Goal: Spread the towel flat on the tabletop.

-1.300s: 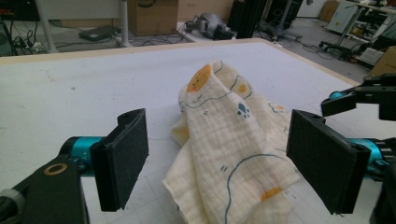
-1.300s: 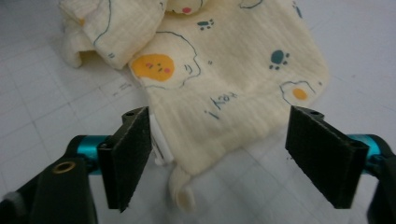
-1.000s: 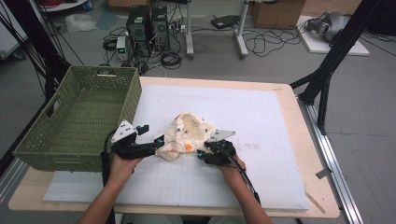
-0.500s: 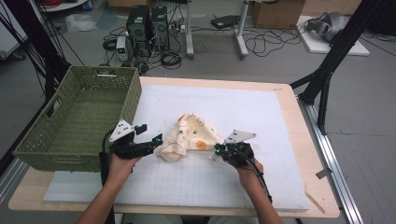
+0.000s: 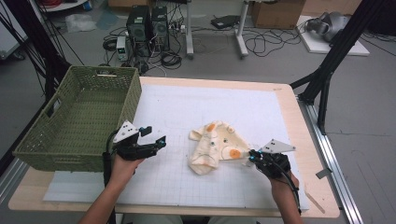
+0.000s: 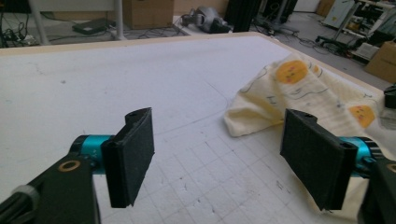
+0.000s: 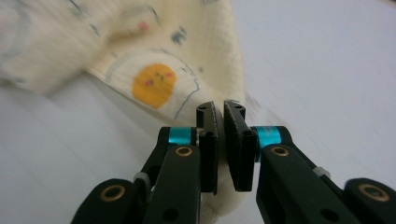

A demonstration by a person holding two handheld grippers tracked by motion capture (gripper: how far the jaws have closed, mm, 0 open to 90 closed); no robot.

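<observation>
A cream cloth (image 5: 215, 144) printed with orange faces lies rumpled on the white mat (image 5: 210, 105). My right gripper (image 5: 251, 158) is at the cloth's right corner, shut on its edge. In the right gripper view the fabric (image 7: 140, 56) is pinched between the pads (image 7: 220, 109). Those jaws have just been closing on the cloth, then eased open a hair. My left gripper (image 5: 156, 136) stands open to the left of the cloth, apart from it. Its jaws (image 6: 219, 163) have just been closing a little with nothing between them; the cloth (image 6: 303, 88) lies beyond them.
A green woven basket (image 5: 133, 100) stands at the table's left edge, right behind my left hand. The wooden table rim (image 5: 299, 121) runs close along the mat's right side. Computers, cables and black stand legs are on the floor past the table.
My right gripper has shut on the cloth's corner and moved right, dragging the cloth away from my left gripper. The left hand has stayed where it was.
</observation>
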